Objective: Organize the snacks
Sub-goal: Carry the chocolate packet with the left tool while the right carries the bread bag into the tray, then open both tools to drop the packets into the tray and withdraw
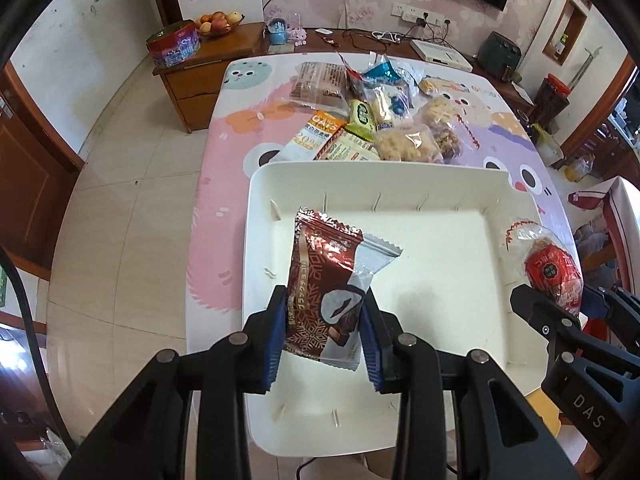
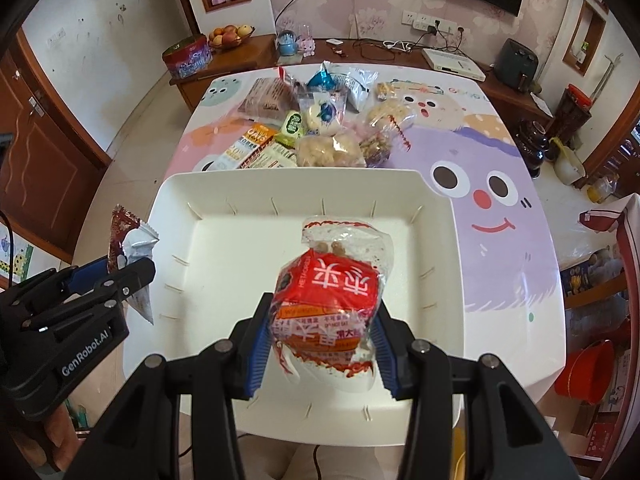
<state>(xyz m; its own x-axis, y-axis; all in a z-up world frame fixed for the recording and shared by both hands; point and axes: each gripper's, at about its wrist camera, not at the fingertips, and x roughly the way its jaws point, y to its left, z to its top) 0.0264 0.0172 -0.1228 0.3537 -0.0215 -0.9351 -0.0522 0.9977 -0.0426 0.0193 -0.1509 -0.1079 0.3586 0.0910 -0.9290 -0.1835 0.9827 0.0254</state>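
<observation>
My left gripper (image 1: 323, 332) is shut on a brown chocolate snack packet (image 1: 324, 280) and holds it over the left part of the white tray (image 1: 440, 184). My right gripper (image 2: 318, 340) is shut on a clear bag with a red label (image 2: 328, 296) and holds it over the tray's middle (image 2: 440, 216). The red-label bag also shows in the left wrist view (image 1: 550, 276) at the tray's right edge. The chocolate packet also shows in the right wrist view (image 2: 132, 248) at the tray's left side. A pile of snack packets (image 1: 372, 120) lies beyond the tray.
The tray sits on a table with a cartoon cloth (image 2: 500, 152). The snack pile in the right wrist view (image 2: 320, 120) lies behind the tray's far rim. A wooden cabinet (image 1: 208, 68) with a tin and fruit bowl stands behind the table. Tiled floor lies to the left.
</observation>
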